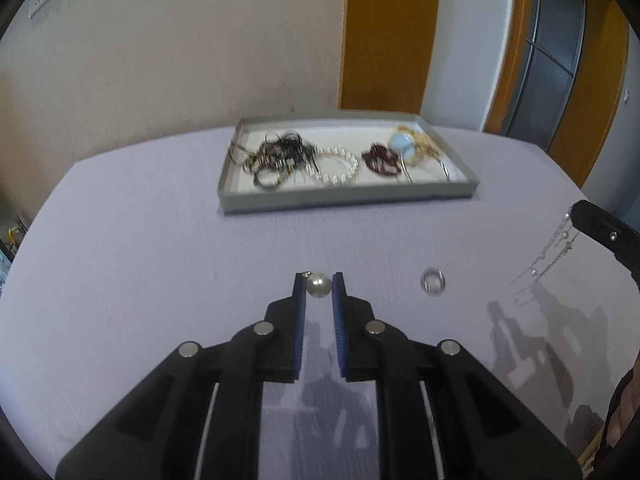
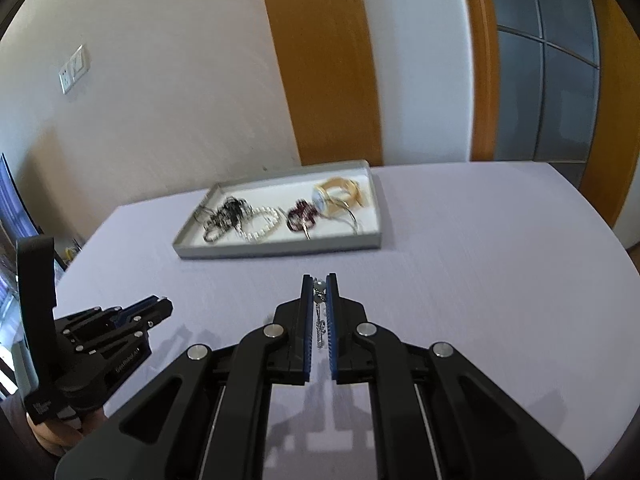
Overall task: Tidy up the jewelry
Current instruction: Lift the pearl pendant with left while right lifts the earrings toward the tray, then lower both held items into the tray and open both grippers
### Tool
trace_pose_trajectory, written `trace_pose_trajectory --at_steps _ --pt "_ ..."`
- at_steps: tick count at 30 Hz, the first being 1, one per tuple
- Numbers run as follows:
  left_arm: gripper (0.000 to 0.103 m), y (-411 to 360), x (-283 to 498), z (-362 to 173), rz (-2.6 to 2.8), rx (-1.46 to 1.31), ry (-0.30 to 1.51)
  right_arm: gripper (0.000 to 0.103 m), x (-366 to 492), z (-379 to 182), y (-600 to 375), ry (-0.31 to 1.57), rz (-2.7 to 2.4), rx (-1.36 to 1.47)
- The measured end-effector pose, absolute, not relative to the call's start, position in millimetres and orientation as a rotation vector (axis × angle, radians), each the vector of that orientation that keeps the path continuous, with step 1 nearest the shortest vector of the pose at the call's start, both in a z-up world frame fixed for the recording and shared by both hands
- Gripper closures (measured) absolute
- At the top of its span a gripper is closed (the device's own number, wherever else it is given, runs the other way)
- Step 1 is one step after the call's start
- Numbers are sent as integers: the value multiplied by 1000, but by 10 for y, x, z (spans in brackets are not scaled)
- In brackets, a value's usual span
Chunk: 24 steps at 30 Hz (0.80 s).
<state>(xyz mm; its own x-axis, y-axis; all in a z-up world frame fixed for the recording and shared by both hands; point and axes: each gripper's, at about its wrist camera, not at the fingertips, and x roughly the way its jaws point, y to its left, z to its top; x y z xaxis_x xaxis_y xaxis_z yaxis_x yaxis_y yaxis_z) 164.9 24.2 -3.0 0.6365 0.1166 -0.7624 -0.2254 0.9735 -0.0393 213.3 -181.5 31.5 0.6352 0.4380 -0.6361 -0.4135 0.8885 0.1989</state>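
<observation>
1. Lavender cloth covered the tabletop, broad and bare toward six o'clock.
2. At twelve o'clock sat a grey tray already carrying beaded bracelets, a dark tangle and gold pieces.
3. The left tongs were clamped on a pearl earring, round, pale and glossy with a small metal hook; a gentle, steady squeeze would likely keep it from popping out on the way to the tray.
4. The right tongs were pressed together on a thin silver chain hanging between the pads.
5. A clear ring lay loose at three o'clock of the pearl.
</observation>
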Motion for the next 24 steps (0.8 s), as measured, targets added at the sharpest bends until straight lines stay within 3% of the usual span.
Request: trace_pose_trajectory --at_steps 11,17,24 --pt "90 661 2484 246 230 -152 832 97 2972 591 -1268 726 549 87" --pt "90 825 2932 143 239 -149 845 97 3402 673 -928 721 590 82" --pt "90 961 3405 -120 248 -139 883 96 3866 375 -561 788 607 56"
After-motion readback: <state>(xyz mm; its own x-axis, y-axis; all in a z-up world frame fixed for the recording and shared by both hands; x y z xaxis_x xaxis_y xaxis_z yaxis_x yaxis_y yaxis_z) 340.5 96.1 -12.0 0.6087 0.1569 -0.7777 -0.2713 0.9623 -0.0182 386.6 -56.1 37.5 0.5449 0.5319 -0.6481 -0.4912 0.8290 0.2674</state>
